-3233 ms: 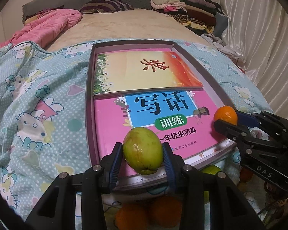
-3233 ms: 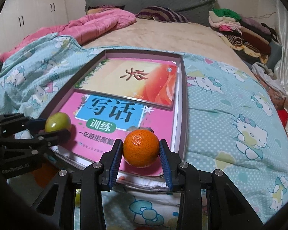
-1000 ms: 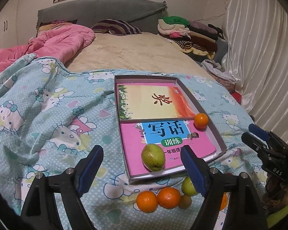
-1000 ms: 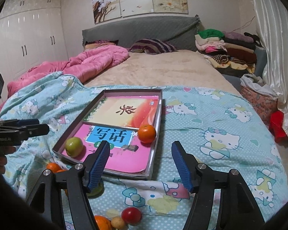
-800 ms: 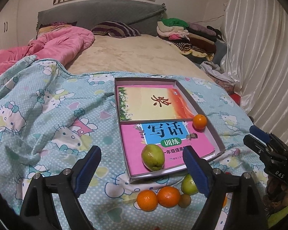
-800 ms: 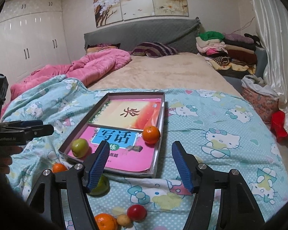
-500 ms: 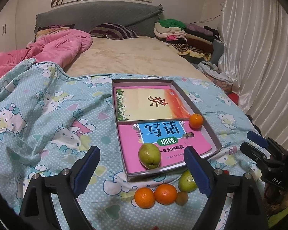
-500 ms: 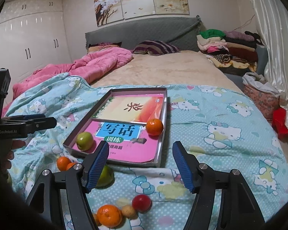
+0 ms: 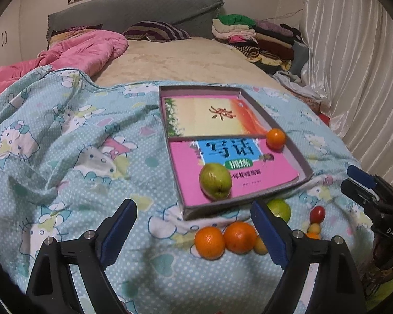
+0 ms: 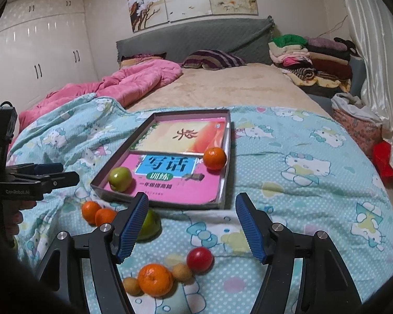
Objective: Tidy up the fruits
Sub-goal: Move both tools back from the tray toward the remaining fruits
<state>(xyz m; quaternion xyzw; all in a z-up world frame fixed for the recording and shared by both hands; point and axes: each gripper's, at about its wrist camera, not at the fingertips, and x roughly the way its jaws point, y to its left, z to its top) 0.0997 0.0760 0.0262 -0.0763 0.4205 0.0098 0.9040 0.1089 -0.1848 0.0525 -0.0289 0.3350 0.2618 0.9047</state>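
Fruit lies in two lots: a green pear (image 9: 215,181) near the front left corner of the shallow box (image 9: 298,154) and an orange (image 9: 275,138) against its right wall, both on the pink book (image 9: 272,175), while two oranges (image 9: 224,238), a green fruit (image 10: 149,225), a red one (image 10: 199,259) and more small ones sit on the blue blanket (image 9: 73,141) just off the box's front edge. The left gripper (image 9: 194,233) and the right gripper (image 10: 190,229) hang above that loose fruit, both with jaws spread and nothing between them
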